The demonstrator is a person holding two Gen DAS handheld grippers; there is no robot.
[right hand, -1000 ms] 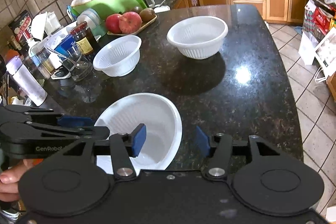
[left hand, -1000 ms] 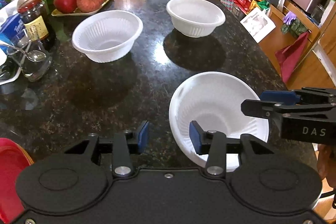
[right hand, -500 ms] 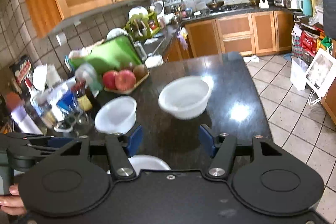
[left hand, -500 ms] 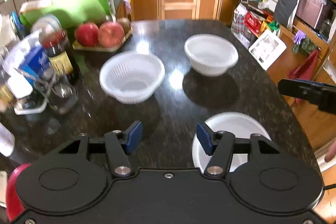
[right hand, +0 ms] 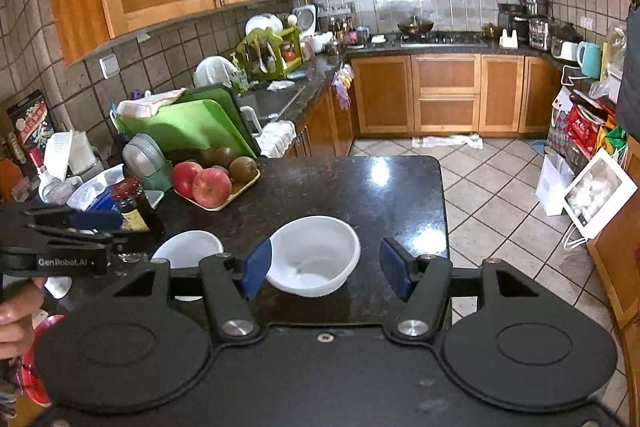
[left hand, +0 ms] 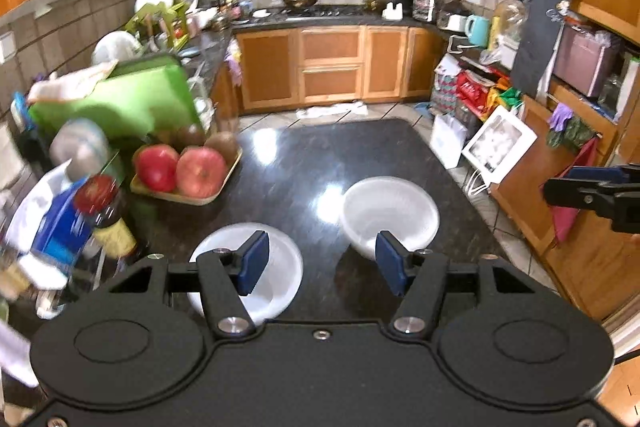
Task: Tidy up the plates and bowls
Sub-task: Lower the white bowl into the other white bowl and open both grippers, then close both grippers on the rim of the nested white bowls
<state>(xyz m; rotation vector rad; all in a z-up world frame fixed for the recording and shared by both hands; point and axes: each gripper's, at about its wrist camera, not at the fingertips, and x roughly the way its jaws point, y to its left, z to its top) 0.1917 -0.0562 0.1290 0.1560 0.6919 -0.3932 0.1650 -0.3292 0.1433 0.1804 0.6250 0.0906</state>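
Both tools hang above the dark counter (right hand: 352, 183), tipped down toward it. The left gripper (left hand: 318, 263) stands wide with nothing between its pads, its jaws having just been opening; the right gripper (right hand: 324, 269) is equally wide and empty, its jaws likewise just opened. Two white bowls sit apart on the stone: the ribbed bowl (right hand: 188, 247) at about ten o'clock from the right tool, the smooth bowl (right hand: 314, 255) dead ahead at twelve. I judge neither is stacked yet. The fruit tray (right hand: 218, 183) sits further off at eleven, clear of the work.
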